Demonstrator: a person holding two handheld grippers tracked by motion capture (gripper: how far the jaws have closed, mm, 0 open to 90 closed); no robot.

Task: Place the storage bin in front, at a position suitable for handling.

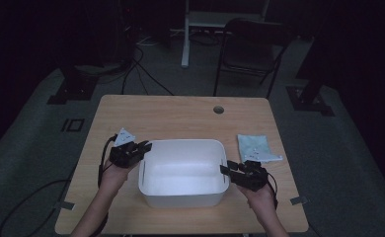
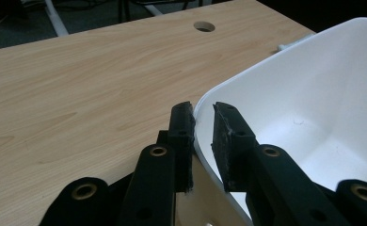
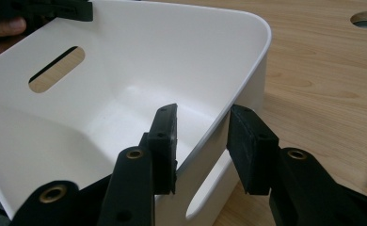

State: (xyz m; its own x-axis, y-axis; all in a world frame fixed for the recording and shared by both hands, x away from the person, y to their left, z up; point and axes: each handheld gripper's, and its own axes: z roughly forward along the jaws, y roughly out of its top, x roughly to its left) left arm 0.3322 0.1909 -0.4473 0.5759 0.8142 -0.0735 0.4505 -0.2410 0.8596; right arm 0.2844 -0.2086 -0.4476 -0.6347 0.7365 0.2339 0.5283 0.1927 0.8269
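Centrally on the wooden table [image 1: 171, 113] stands the white tub [image 1: 183, 185], with the left gripper [image 1: 140, 148] at its left wall and the right gripper [image 1: 228, 169] at its right wall. From above, jaw detail is too small to read. The left gripper view resolves it: both jaws straddle the tub rim, nearly clamped on it. The right gripper view shows its jaws astride the opposite wall above a handle slot, gaps visible, not yet pressing. A pale blue packet [image 1: 257, 147] lies beside the tub.

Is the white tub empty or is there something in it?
Empty. The tub sits upright on the table, and its bare white floor shows in the high view and both gripper views.
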